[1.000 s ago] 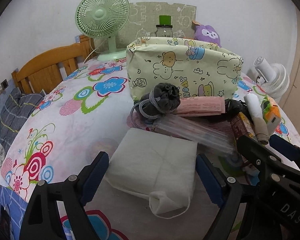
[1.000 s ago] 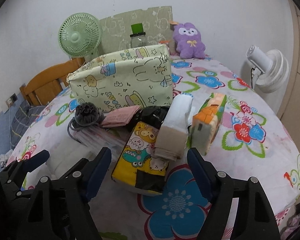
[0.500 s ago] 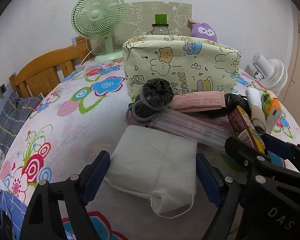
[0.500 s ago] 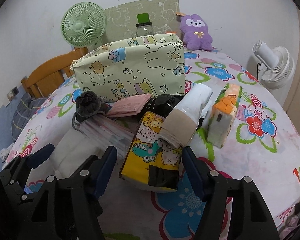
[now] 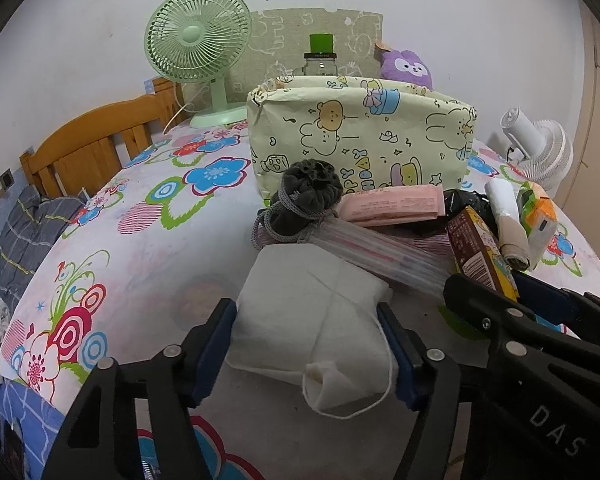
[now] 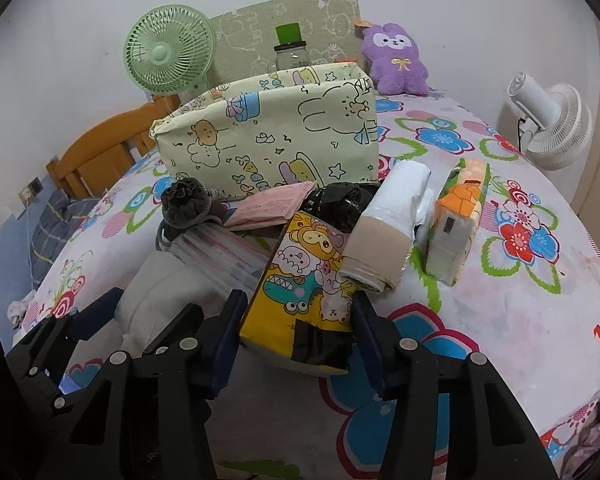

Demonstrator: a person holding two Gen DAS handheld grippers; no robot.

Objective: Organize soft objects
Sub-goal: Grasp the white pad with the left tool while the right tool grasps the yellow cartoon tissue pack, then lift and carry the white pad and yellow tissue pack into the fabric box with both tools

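Left wrist: left gripper (image 5: 308, 344) fingers just closed onto white folded cloth (image 5: 312, 312). Right wrist: right gripper (image 6: 298, 338) fingers just closed onto yellow cartoon pack (image 6: 304, 292).

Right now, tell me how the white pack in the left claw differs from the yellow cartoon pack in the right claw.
The white pack is plain, unprinted fabric; the yellow cartoon pack has glossy printed characters. The white pack lies flat with a loose string loop at its near end; the yellow one is propped up against the pile behind it. Shared: each sits between blue pads of a claw, left claw and right claw, whose jaws have just been closing.
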